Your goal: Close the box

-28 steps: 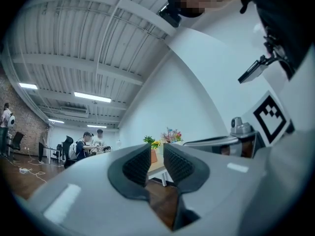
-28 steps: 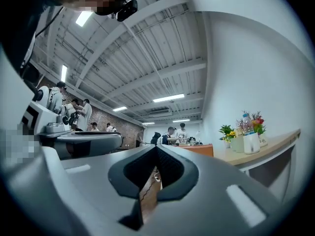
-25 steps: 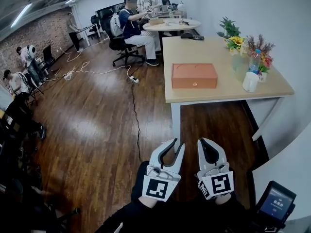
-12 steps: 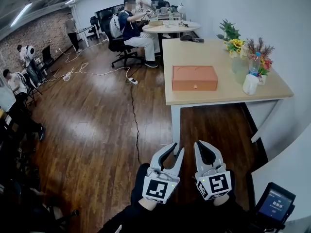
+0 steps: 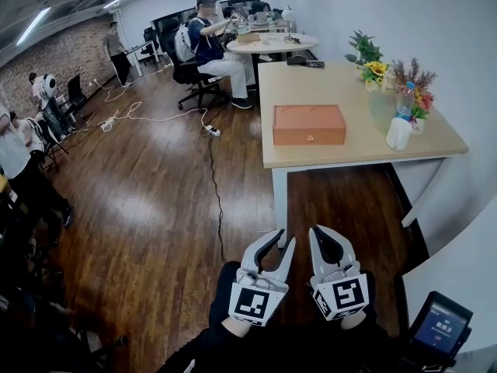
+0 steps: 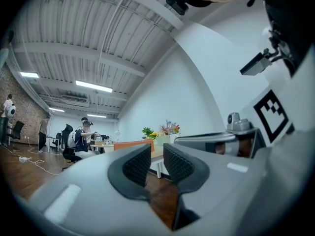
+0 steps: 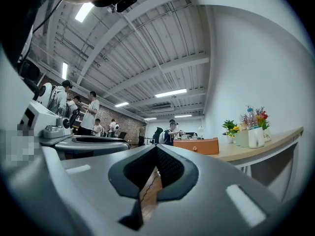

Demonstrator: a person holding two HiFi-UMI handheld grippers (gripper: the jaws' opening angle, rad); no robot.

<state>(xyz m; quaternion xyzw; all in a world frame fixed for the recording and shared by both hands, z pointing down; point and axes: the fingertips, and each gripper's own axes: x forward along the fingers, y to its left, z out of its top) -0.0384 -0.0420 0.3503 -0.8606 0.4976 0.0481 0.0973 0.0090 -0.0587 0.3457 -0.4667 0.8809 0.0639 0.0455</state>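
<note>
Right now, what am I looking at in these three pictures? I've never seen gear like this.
There is no robot arm here: a person holds a gripper in each hand. The wide picture comes from a camera on the person's head, looking down. In it the left gripper and right gripper hang low above the wooden floor. The other two pictures come from cameras riding on each gripper, looking along its jaws. The left jaws stand slightly apart and the right jaws are together; neither holds anything. Ahead stands a table with an orange box, whose lid already looks down, plus flowers, a bottle and a white cup.
</note>
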